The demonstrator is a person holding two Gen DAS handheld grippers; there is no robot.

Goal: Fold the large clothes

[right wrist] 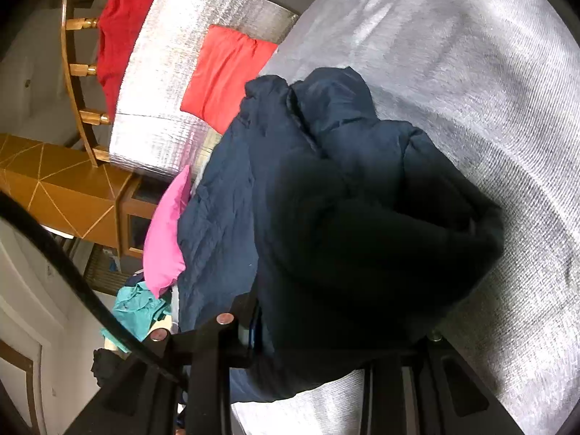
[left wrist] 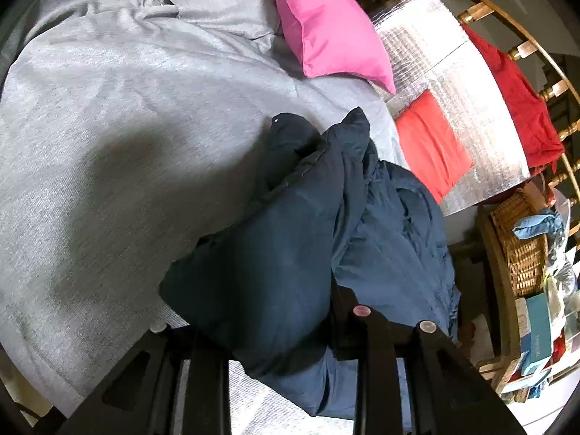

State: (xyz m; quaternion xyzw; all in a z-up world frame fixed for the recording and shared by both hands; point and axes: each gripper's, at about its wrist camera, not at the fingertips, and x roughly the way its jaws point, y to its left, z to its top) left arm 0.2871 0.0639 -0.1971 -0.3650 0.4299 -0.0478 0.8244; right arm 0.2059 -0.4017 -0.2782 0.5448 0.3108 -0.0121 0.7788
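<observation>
A dark navy jacket [left wrist: 308, 239] lies bunched on a grey garment [left wrist: 127, 127] that is spread over the bed. My left gripper [left wrist: 286, 340] is shut on a fold of the navy jacket, whose cloth drapes over and between the black fingers. In the right wrist view the same navy jacket [right wrist: 344, 217] fills the middle. My right gripper [right wrist: 326, 359] is shut on its dark bulky part, and the cloth hides the fingertips. The grey garment [right wrist: 471, 90] lies beneath it.
A pink pillow [left wrist: 326, 25], a red cloth [left wrist: 431, 145] and a silver quilted mat [left wrist: 435, 58] lie at the far side. A wooden rail [left wrist: 525, 47] carries a red garment [left wrist: 518, 98]. A wicker basket [left wrist: 522, 246] stands beside the bed. A teal garment [right wrist: 137, 311] and a gold cabinet [right wrist: 65, 188] are at the left.
</observation>
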